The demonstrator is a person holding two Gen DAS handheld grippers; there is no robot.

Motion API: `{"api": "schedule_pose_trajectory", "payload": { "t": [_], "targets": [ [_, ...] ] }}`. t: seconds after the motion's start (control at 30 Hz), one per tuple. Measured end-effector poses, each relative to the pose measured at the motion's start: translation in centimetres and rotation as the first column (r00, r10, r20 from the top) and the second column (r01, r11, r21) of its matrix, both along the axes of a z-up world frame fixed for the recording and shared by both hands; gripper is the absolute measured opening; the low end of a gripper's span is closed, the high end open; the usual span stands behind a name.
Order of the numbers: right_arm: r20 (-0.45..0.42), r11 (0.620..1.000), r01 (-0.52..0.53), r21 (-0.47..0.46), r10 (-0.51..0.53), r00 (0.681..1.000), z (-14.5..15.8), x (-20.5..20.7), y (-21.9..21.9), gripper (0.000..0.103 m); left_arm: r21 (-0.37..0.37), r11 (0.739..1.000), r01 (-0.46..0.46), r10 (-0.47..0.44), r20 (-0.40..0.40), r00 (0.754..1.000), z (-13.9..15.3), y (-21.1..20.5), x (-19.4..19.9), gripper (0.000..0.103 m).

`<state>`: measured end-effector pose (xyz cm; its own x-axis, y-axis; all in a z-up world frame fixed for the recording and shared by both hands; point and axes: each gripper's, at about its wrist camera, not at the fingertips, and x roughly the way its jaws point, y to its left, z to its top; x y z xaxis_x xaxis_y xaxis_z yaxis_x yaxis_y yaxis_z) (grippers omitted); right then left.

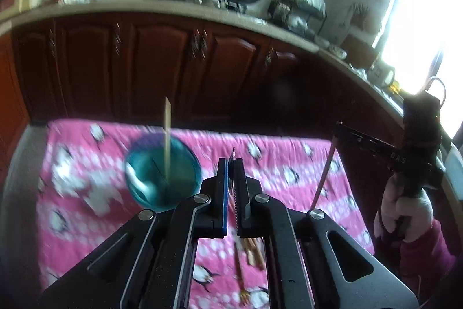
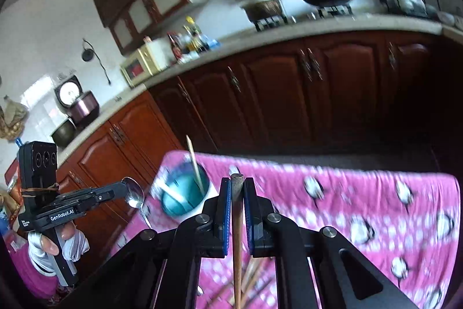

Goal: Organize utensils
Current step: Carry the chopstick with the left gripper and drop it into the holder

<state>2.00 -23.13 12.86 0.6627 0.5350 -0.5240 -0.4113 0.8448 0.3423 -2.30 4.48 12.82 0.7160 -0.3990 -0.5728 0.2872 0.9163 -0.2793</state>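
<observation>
A teal cup (image 1: 163,174) stands on the pink penguin cloth (image 1: 86,164) with a wooden chopstick (image 1: 167,135) upright in it. It also shows in the right wrist view (image 2: 185,193), holding a chopstick (image 2: 194,164) and a white utensil. My left gripper (image 1: 231,161) is shut on a metal spoon, seen edge-on between its fingers; in the right wrist view the spoon (image 2: 134,193) hangs from that gripper (image 2: 121,191) left of the cup. My right gripper (image 2: 237,181) is shut on a brown chopstick (image 2: 237,236), raised above the cloth; the left wrist view shows it (image 1: 324,173) hanging from that gripper (image 1: 337,125).
More wooden chopsticks (image 1: 253,251) and a small gold fork (image 1: 243,291) lie on the cloth below my left gripper. Dark red cabinets (image 1: 162,62) and a counter with a stove, pots and bottles run behind the table. A bright window (image 1: 425,19) is at the right.
</observation>
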Motion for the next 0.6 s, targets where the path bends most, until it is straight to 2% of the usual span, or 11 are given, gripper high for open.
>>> {"api": "schedule_pose_trajectory", "payload": {
  "t": [0.13,0.3,0.43,0.6],
  "targets": [
    [0.092,1.000,-0.016,0.026,0.013,0.996,3.1,1.2,3.2,0.008,0.051,0.995,-0.088,0.084,0.072,0.994,2.4,2.3,1.2,0.002],
    [0.182,0.999,-0.048,0.012,0.045,0.982,5.6,3.4,8.8,0.008,0.097,0.977,-0.191,0.178,0.133,0.975,3.4,5.0,3.6,0.002],
    [0.220,0.999,-0.045,-0.004,0.045,0.975,5.5,5.5,12.4,0.008,0.161,0.954,-0.254,0.224,0.181,0.958,2.6,5.9,5.4,0.002],
    [0.240,0.998,-0.050,-0.039,0.058,0.969,3.8,8.1,15.4,0.008,0.218,0.935,-0.279,0.239,0.194,0.952,0.8,6.5,7.0,0.002]
  ]
}}
